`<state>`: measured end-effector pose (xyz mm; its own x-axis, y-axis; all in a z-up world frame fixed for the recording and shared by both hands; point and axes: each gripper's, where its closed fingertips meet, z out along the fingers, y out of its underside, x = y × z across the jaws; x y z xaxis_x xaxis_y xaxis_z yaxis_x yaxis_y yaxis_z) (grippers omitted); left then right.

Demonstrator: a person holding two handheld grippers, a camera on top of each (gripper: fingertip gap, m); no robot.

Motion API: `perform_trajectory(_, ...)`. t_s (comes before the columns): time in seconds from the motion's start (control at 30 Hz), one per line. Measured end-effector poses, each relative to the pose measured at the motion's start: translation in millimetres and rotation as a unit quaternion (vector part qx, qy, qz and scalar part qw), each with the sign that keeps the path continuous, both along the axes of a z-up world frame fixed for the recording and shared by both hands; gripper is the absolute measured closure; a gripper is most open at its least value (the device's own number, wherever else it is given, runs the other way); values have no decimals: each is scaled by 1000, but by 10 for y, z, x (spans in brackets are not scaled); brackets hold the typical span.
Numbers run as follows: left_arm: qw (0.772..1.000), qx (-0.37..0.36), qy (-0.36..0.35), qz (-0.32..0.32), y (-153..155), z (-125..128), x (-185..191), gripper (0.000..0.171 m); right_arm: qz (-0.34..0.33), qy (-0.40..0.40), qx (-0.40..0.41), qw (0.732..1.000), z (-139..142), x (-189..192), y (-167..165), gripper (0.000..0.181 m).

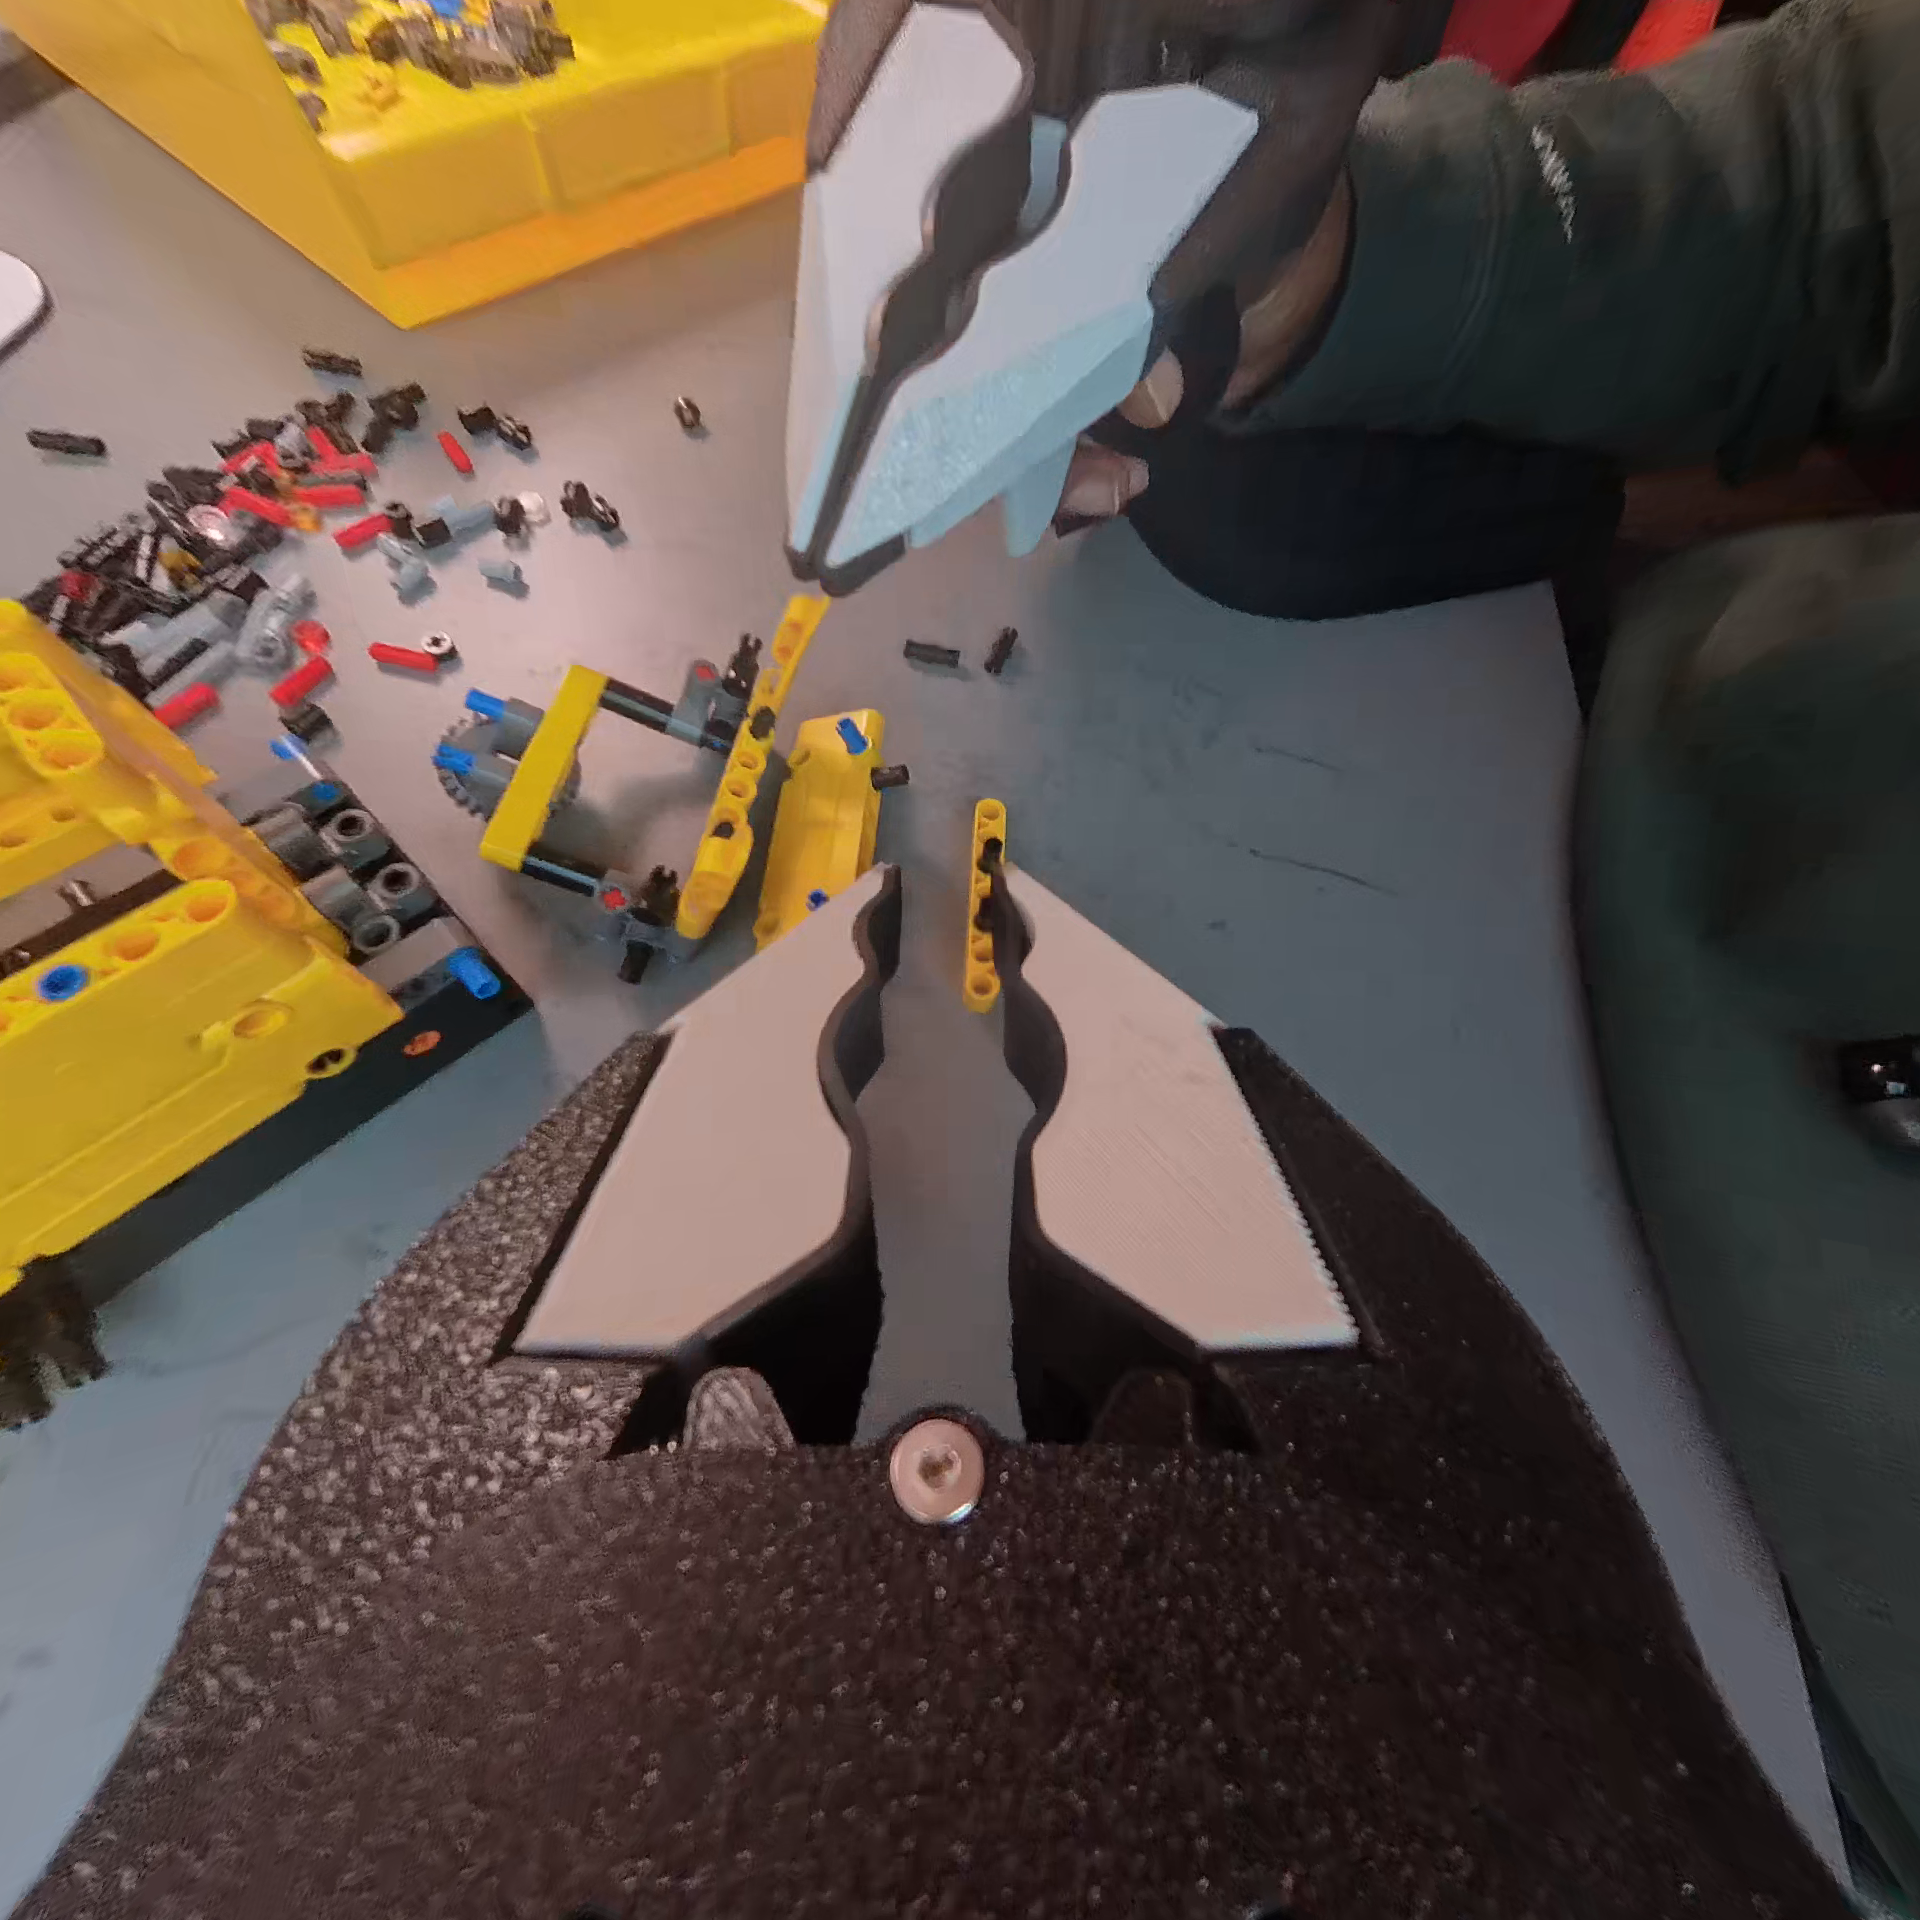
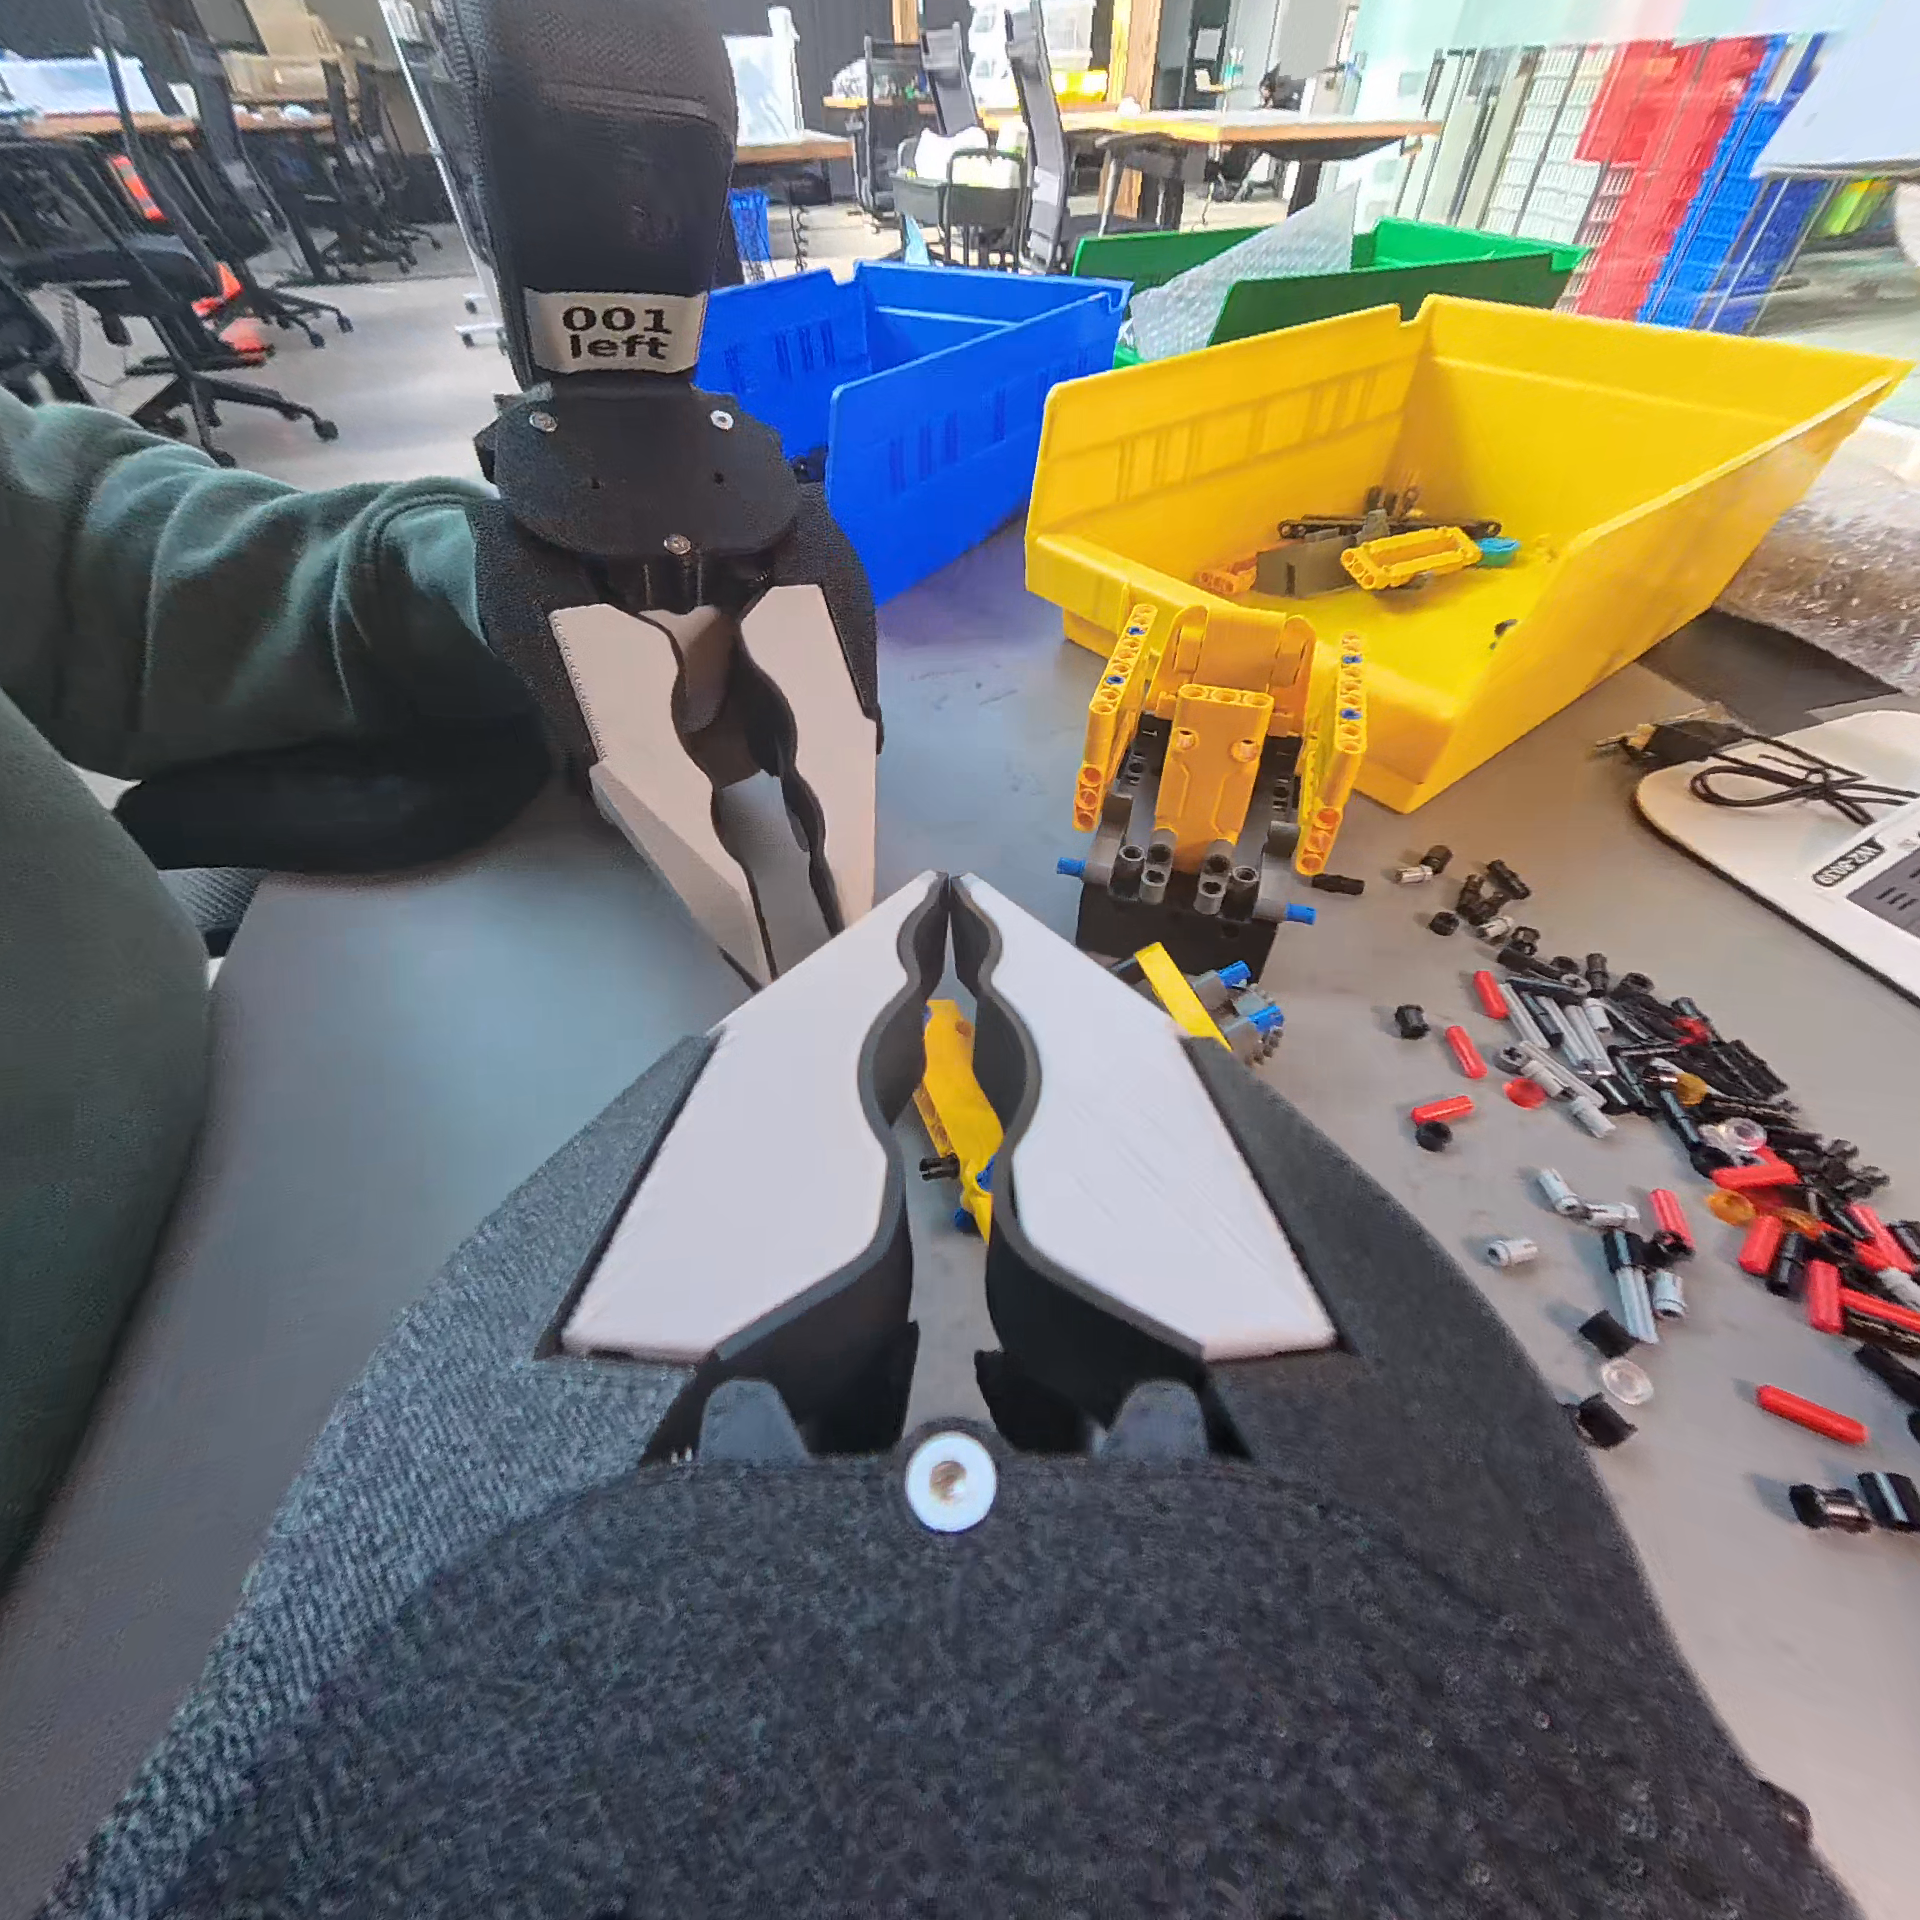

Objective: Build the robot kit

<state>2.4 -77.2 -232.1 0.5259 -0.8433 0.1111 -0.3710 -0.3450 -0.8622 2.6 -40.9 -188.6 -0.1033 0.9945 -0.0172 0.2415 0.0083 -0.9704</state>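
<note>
My left gripper [image 1: 945, 878] is open and low over the grey table, and it also shows in the right wrist view [image 2: 805, 951]. A thin yellow beam [image 1: 985, 904] with black pins lies between its tips, close to the right finger. My right gripper [image 2: 948, 883] is shut with nothing seen between its tips. In the left wrist view it [image 1: 821, 566] hangs just above the end of a yellow beam on a small yellow frame assembly [image 1: 623, 800]. A yellow panel piece [image 1: 826, 821] lies beside that frame and shows under the right gripper's fingers [image 2: 956, 1112].
A large yellow and black model [image 2: 1216, 748] stands behind. Loose red, black and grey pins [image 2: 1714, 1143] are scattered to the right. Yellow [image 2: 1558, 436], blue [image 2: 935, 374] and green [image 2: 1455, 260] bins stand at the back. A white pad with a cable [image 2: 1818, 831] lies far right. The tips of one gripper are about 6 centimetres away from the tips of the other.
</note>
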Motion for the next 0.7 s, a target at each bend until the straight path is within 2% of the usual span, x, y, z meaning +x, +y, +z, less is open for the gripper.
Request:
perform_trajectory(0.17,995,70,-61,48,171,318,-139,145,-18,41,-44,998,98,45,83,180)
perform_trajectory(0.3,988,96,-82,89,294,408,-279,141,-23,62,-69,995,159,74,181,161)
perform_trajectory(0.4,986,100,-86,105,343,417,-342,141,-37,67,-80,994,171,100,275,139)
perform_trajectory(0.7,982,104,-101,122,389,449,-413,142,-40,71,-97,992,177,123,346,145)
